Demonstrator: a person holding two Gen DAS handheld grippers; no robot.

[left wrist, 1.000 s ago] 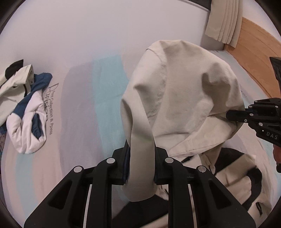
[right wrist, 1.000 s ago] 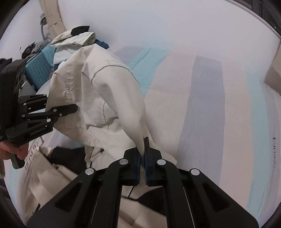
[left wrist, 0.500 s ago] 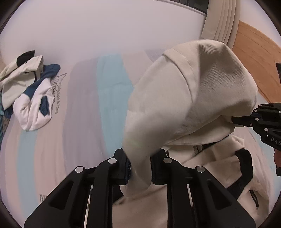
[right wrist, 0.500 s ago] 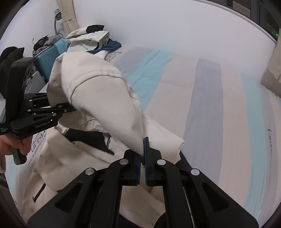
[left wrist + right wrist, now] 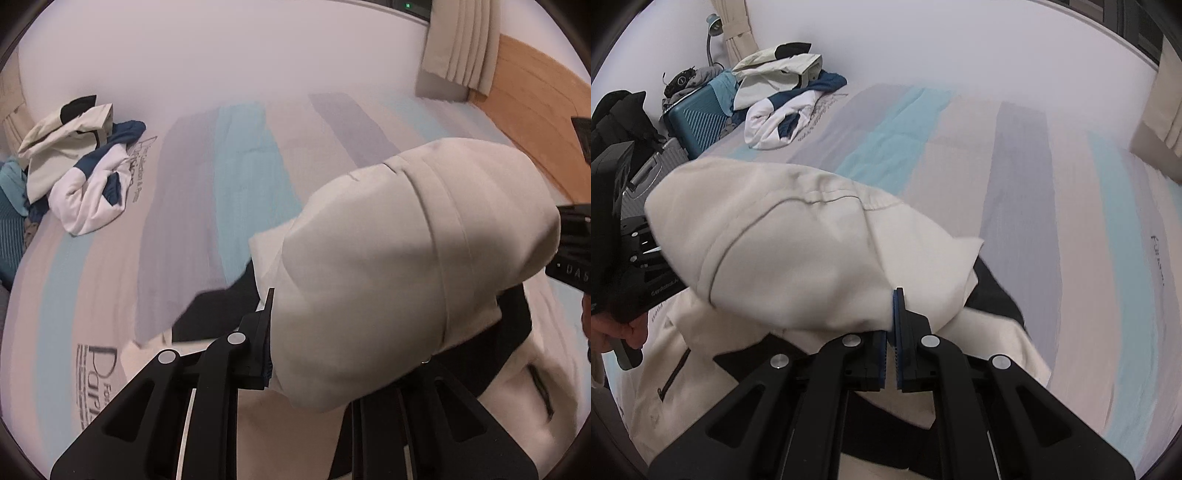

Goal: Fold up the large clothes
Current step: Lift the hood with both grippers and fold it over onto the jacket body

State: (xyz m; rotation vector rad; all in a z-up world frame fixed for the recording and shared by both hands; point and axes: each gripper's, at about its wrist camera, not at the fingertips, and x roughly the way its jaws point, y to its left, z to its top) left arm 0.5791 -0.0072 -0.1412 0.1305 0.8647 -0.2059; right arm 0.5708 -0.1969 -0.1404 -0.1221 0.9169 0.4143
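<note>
- Striped bedding (image 5: 236, 206) carried spare clothes (image 5: 85, 173) near its far left corner.
- Left gripper (image 5: 295, 332) pinched the cream jacket (image 5: 406, 266).
- Right gripper (image 5: 892, 314) was clamped on its edge.

Both wrist views close, angled down; share cream jacket (image 5: 406, 266), striped bed (image 5: 1015, 155).

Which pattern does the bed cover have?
Broad stripes of turquoise, grey and beige bed cover; right wrist view shows it best.
</note>
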